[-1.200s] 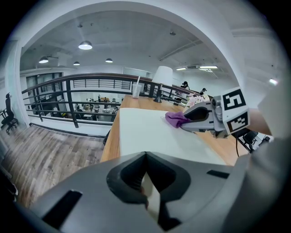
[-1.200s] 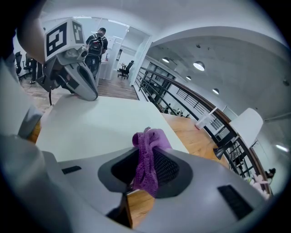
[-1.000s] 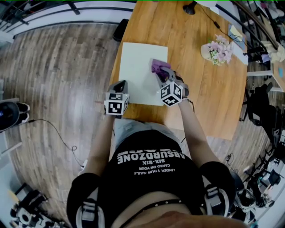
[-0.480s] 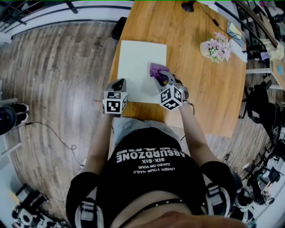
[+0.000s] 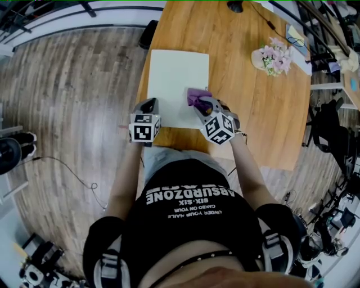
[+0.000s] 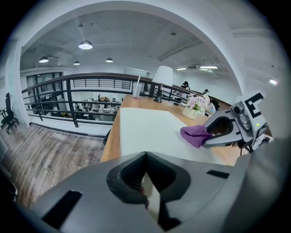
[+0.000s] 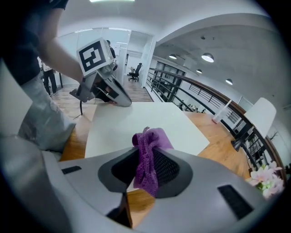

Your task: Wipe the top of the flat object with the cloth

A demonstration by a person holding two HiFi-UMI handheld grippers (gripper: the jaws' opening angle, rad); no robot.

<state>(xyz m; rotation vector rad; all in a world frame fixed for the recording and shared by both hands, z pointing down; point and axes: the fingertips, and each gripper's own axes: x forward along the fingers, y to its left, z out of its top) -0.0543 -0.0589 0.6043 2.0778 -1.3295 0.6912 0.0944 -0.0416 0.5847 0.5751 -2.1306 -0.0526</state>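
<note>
A white flat board [image 5: 174, 79] lies on the wooden table [image 5: 253, 124] at its near left part. My right gripper [image 5: 201, 102] is shut on a purple cloth [image 5: 195, 95], which presses on the board near its right edge. The cloth [image 7: 148, 157] bunches between the right gripper's jaws, with the board [image 7: 136, 123] ahead. My left gripper [image 5: 151, 106] sits at the board's near left edge, jaws closed with a white strip of the board [image 6: 150, 132] between them. From the left gripper view the cloth [image 6: 194, 134] and the right gripper [image 6: 213, 136] show at the right.
A pot of pink flowers [image 5: 273, 59] stands at the table's far right. A black lamp base [image 5: 234, 7] is at the far edge. The table's left edge runs just beside the board, with wood floor [image 5: 73, 101] below.
My right gripper has drawn the cloth nearer to me and slightly left along the board's right side. The left gripper has stayed at the board's near left edge.
</note>
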